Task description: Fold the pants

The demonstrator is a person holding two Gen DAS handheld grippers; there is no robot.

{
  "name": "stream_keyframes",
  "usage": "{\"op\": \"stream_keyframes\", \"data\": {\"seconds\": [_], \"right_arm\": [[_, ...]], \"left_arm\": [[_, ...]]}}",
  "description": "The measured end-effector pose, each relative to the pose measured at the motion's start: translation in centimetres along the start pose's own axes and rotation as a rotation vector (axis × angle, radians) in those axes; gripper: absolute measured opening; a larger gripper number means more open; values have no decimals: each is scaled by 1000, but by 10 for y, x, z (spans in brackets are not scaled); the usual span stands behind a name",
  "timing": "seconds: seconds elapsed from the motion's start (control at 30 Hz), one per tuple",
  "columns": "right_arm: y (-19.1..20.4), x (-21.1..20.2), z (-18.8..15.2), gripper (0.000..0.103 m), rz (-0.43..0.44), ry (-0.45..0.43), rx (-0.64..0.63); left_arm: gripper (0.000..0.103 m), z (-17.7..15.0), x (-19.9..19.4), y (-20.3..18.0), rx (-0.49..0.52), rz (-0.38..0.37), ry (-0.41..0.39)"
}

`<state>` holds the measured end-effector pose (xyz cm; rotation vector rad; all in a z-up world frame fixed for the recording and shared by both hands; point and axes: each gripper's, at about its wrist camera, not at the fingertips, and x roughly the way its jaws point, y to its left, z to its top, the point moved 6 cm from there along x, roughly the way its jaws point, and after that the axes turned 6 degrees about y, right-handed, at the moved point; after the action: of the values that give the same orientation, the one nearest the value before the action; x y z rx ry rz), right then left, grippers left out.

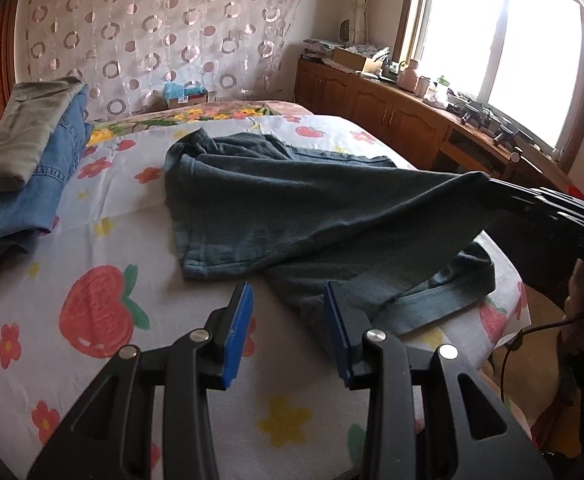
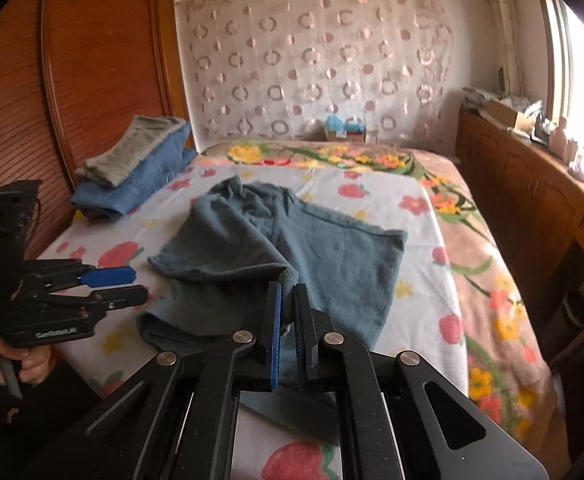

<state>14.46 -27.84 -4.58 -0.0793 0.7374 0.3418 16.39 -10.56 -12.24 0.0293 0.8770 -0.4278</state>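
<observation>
Right gripper [image 2: 287, 292] clenched on soft, rumpled teal pants [image 2: 332, 248]; left gripper [image 1: 287, 300] released, blue-padded.

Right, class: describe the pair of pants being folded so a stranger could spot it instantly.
Start at the bed's strawberry-print white sheet. In its middle lies a dark teal-grey pair of pants, one corner pinched in the right gripper. Unlike the olive and light-blue folded pants stacked by the wooden wardrobe, it is spread out, half folded.
</observation>
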Motion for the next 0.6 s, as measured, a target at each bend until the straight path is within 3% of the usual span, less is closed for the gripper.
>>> {"op": "stream_keyframes", "data": {"seconds": [0.3, 0.6], "right_arm": [[-12, -29, -14, 3, -42, -18, 9], [-27, -1, -56, 3, -45, 110, 67]], "left_arm": [[35, 1, -1, -6, 12, -3, -2], [35, 2, 0, -9, 19, -1, -4]]}}
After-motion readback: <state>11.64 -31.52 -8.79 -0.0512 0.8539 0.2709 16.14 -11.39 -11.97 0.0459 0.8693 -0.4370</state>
